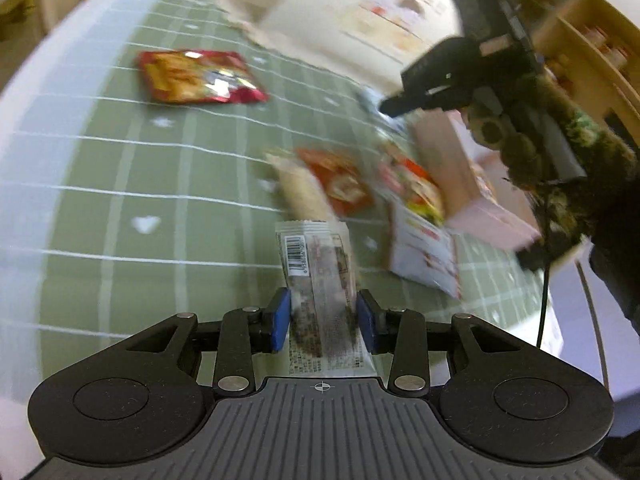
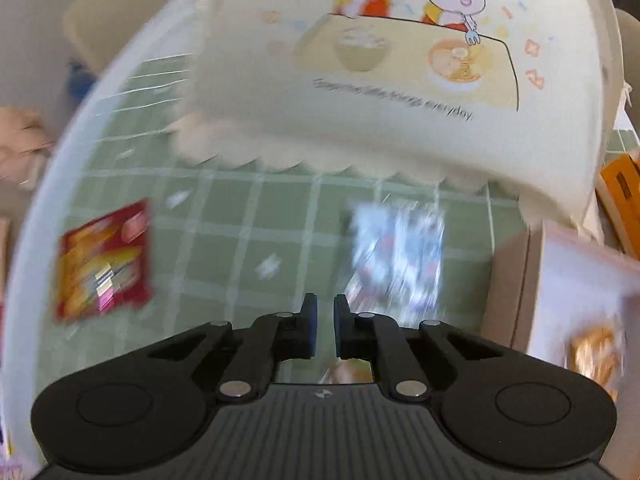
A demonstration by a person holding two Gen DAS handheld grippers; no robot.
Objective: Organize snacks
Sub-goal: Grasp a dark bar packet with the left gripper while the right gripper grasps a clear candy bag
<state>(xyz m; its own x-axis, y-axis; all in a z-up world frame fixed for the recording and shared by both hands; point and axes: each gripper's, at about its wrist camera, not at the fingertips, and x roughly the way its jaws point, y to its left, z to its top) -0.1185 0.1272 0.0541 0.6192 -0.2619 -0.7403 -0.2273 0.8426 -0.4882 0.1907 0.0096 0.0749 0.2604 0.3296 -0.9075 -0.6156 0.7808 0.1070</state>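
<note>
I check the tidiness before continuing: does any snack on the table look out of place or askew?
Yes. Several packets lie overlapping and crooked beside the pink box, not inside it. One red bag lies alone, far from the rest. The left gripper holds a clear-wrapped bar.

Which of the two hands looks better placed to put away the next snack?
The left. Its tongs already clamp a clear-wrapped snack bar, ready to carry. The right tongs are shut on nothing, above the table with a blurred blue-white packet just beyond.
</note>
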